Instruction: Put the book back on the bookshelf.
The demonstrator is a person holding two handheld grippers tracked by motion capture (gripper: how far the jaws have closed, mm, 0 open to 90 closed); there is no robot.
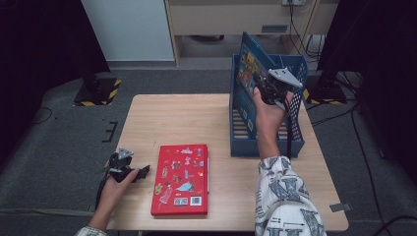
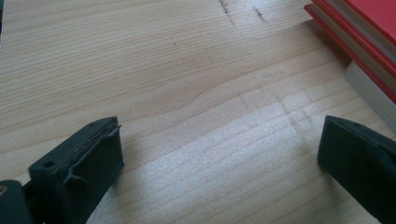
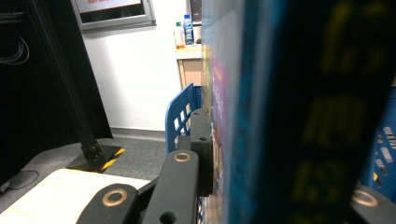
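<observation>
Two books are in play: the right tongs (image 1: 260,91) are clamped on a blue book (image 1: 248,66), holding it upright over the blue crate (image 1: 295,140) at the counter's (image 1: 162,118) far right, its lower edge down inside the crate; in the right gripper view its cover (image 3: 243,116) is pressed against the jaw pad. A red book (image 1: 181,179) lies flat near the counter's front edge. Left tongs (image 1: 142,172) rest on the wood just beside that red book (image 2: 359,28), jaws spread wide with nothing between them.
</observation>
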